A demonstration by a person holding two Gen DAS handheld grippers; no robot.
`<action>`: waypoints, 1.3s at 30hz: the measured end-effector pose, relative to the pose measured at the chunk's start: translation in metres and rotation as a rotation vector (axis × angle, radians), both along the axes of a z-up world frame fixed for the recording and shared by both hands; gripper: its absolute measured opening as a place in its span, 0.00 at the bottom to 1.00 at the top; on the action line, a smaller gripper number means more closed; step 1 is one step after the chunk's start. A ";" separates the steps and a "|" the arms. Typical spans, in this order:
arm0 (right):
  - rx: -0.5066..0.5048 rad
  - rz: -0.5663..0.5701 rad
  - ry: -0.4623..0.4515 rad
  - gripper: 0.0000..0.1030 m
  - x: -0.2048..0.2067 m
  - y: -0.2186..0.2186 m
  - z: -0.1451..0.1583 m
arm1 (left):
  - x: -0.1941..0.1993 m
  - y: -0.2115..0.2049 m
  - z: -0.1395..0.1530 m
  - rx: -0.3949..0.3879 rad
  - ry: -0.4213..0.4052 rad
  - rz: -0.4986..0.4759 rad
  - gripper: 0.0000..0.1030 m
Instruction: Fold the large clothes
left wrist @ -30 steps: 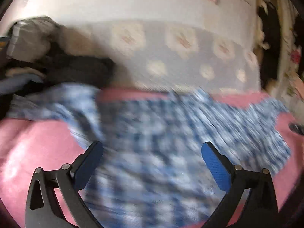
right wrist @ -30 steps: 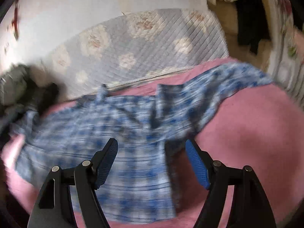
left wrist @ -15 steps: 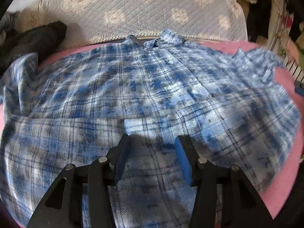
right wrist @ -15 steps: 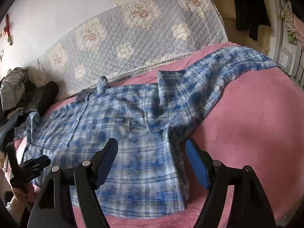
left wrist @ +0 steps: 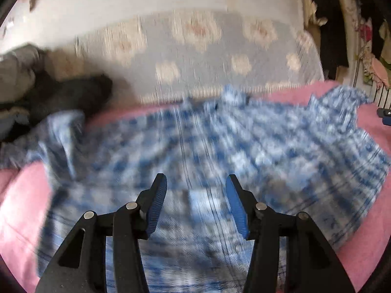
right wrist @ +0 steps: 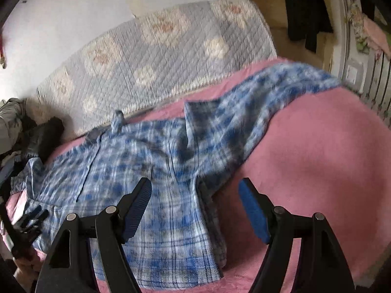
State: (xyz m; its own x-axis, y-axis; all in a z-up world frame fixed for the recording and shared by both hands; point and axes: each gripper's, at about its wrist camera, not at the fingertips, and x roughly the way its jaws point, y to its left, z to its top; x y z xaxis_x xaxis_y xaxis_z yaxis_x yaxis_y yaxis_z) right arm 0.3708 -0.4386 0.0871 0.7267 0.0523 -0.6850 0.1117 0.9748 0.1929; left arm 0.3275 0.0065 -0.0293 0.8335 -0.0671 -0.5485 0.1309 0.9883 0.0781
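The left gripper (left wrist: 196, 196) stands half spread over the shirt (left wrist: 207, 151) and the right gripper (right wrist: 194, 196) spread wide above its hem, neither pinching cloth; I judge each should bite one layer at an edge and lift evenly. The soft blue plaid shirt lies face-up on the fuzzy pink blanket (right wrist: 317, 158), collar toward eleven o'clock, one sleeve trailing to one o'clock below the quilted floral cover (right wrist: 156, 56).
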 end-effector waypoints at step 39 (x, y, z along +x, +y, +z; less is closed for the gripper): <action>0.281 -0.523 -0.032 0.66 0.112 -0.213 -0.020 | 0.060 0.039 -0.006 0.109 -0.072 0.144 1.00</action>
